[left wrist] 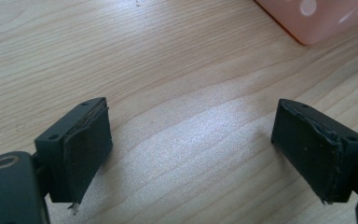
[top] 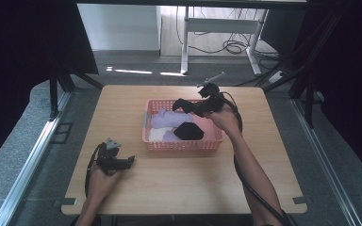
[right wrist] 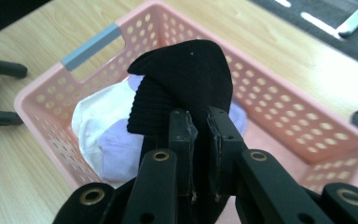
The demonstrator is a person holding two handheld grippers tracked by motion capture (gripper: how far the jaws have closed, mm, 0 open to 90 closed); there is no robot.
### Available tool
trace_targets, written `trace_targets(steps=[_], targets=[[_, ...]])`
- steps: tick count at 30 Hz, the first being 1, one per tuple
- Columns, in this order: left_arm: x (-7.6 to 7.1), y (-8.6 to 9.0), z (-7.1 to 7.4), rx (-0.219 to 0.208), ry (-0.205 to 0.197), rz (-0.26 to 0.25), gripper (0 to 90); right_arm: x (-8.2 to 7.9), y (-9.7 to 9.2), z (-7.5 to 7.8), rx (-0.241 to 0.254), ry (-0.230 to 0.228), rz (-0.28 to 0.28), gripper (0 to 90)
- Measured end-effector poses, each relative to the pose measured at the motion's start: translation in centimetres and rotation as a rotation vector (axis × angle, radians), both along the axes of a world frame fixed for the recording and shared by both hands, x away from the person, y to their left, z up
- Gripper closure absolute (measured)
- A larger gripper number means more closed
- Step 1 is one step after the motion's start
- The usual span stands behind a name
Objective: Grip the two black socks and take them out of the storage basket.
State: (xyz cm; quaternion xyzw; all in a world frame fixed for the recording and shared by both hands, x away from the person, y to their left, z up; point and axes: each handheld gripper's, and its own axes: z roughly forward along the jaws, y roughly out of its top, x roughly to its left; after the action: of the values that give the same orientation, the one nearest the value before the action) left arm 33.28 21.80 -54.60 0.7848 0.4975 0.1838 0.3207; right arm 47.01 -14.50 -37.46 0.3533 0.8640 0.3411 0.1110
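Over the basket: right gripper [right wrist: 198, 126] hangs above the pink basket [top: 152, 107], jaws clamped on a black sock [right wrist: 186, 79].
Grip: pads pinch the sock near its ribbed cuff; the rest bunches up past the jaw tips, clear of the other laundry.
Sock place: in the air over the basket's middle, in the high view [top: 185, 105] above the far half.
Basket contents: a white piece [right wrist: 95, 119], lilac pieces [right wrist: 119, 154] and another black piece [top: 189, 131] lie inside.
Left gripper: [top: 131, 161] rests low on the bench [top: 179, 179], near the basket's front left corner, jaws wide apart with bare wood between them [left wrist: 191, 140].
Step in hand: by my reading, lifting one sock out of the basket.
Next move: likely carry the sock over the rim to bare bench, or towards the left gripper; it calls for a firm pinch and enough height that the hanging end clears the basket wall.
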Motion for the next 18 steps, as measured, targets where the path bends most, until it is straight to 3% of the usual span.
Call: trace_targets(steps=[7, 9, 18], targets=[[0.0, 0.0, 0.0, -0.002, -0.001, 0.002, 11.7, -0.6, -2.9, 2.0, 0.006, -0.035, -0.044, 81.6], [0.0, 0.0, 0.0, -0.002, -0.001, 0.002, 11.7, -0.7, -3.3, 2.1, 0.009, -0.035, -0.052, 81.6], [0.0, 0.0, 0.0, -0.001, 0.004, 0.003, 11.7, -1.4, -8.9, 2.5, -0.003, -0.049, -0.162, 81.5]])
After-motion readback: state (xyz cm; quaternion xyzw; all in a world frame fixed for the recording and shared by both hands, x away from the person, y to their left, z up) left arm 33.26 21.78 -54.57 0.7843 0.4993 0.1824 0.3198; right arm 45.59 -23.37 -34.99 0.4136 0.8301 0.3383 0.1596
